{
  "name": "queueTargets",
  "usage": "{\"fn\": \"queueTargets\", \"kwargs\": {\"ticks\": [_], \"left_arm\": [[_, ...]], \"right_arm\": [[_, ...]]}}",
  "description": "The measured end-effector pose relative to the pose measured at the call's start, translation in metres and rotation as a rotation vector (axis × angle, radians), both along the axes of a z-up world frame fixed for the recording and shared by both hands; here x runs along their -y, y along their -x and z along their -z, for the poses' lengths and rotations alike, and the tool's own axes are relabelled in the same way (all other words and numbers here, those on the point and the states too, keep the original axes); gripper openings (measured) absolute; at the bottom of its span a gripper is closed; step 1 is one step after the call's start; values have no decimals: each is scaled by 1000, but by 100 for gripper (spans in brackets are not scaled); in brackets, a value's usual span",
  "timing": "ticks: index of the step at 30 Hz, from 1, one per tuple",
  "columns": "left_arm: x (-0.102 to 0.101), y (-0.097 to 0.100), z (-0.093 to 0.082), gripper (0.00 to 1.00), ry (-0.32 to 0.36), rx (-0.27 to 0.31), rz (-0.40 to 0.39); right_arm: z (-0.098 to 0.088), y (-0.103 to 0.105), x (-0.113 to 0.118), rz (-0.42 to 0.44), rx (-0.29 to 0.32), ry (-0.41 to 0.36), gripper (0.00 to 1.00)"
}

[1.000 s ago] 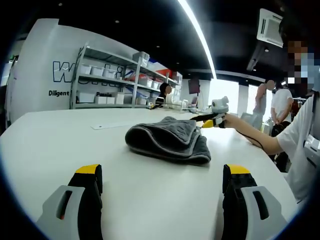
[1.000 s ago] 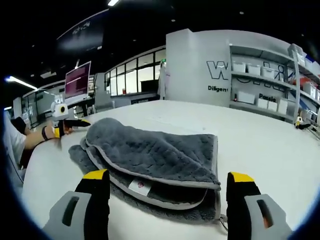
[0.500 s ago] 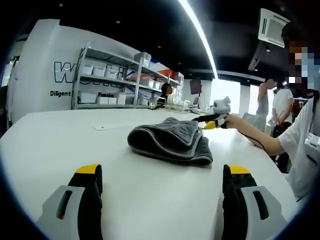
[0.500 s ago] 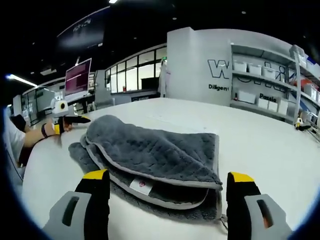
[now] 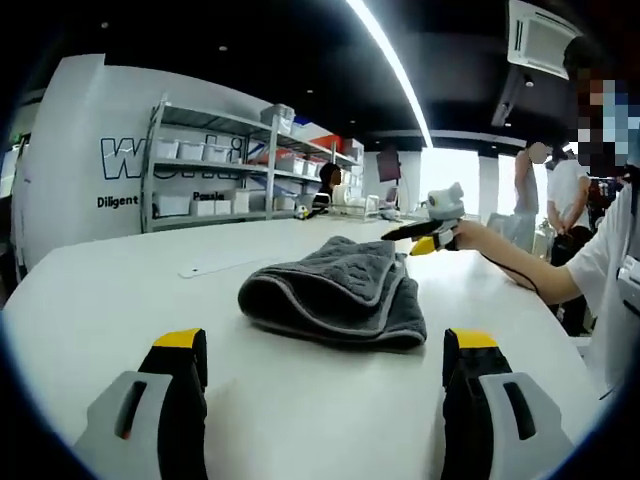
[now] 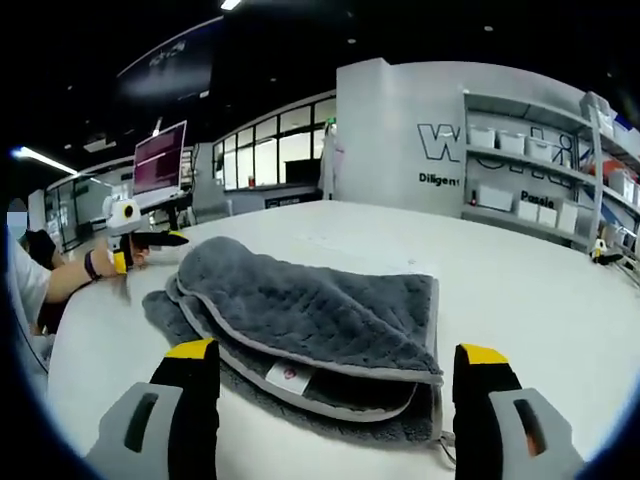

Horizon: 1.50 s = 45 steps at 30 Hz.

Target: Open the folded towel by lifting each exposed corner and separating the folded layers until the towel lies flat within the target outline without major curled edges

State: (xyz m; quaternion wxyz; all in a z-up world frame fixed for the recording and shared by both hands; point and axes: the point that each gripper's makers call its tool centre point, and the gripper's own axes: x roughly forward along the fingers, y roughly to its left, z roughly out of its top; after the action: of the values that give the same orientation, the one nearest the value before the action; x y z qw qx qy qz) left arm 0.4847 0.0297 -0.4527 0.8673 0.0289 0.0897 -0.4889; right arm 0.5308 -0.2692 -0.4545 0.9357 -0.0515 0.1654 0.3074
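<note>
Both grippers, the left gripper [image 5: 318,370] and the right gripper [image 6: 330,385], stood spread and empty over the white table [image 5: 120,290], with the folded grey towel [image 6: 310,330] lying just ahead of the right one.

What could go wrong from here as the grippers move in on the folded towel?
1. The grey towel lies in several stacked layers with close piped edges; the open right gripper, just short of that open edge, may pinch two layers and drag the bundle instead of peeling one.
2. The left gripper is open and apart from the towel on the smooth white table, so nothing anchors it; it could slide.
</note>
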Motion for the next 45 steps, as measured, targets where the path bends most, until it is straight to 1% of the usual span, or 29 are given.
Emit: {"fn": "queueTargets", "kwargs": {"ticks": [2,5,9,12,14,16,20,21,22,24,27,29,32,34,37,39,40,41,44,45], "left_arm": [[11,-2,-1,95,-9,6,4],[25,-7,-7,95,1,11,6],[36,-18,-17,95,16,25,-8],[44,-29,-23,94,-23,78,-37],[49,-33,-25,90,-40,91,-39],[52,-36,-26,89,-66,117,-40],[55,-39,-23,88,-132,189,-51],[54,-40,-23,86,-153,218,-59],[54,-39,-23,85,-159,237,-63],[52,-38,-23,81,-163,253,-71],[47,-35,-24,75,-224,325,-75],[46,-32,-25,73,-246,369,-77],[47,-28,-22,70,-316,427,-68],[51,-26,-19,67,-348,449,-59],[54,-25,-14,62,-384,464,-47],[54,-26,-10,60,-425,484,-50],[54,-27,-6,60,-469,505,-52],[55,-27,-4,60,-494,526,-50],[61,-24,-4,56,-508,552,-47],[62,-22,-5,55,-530,580,-44]], "right_arm": [[-1,0,1,1,1,-5,99],[-3,0,4,7,4,-15,99],[-5,-2,7,14,5,-25,99],[-4,-1,6,12,1,-22,99],[-3,-1,6,11,-1,-19,99],[-3,-1,6,9,-1,-18,99],[-4,-1,6,9,0,-23,99],[-3,-1,6,9,-2,-22,99],[-2,-1,5,8,-4,-18,99],[-1,0,5,5,-7,-13,99],[0,0,3,-1,-11,-2,99],[1,-1,2,-3,-11,4,99],[1,1,1,-5,-9,10,99],[1,1,0,-7,-8,10,99],[1,0,1,-5,-9,10,99],[1,0,2,-1,-9,10,99],[1,0,2,1,-8,9,99],[0,-1,3,3,-6,7,99],[-3,-1,4,8,2,-7,98],[-4,-1,4,9,3,-12,98]]}}
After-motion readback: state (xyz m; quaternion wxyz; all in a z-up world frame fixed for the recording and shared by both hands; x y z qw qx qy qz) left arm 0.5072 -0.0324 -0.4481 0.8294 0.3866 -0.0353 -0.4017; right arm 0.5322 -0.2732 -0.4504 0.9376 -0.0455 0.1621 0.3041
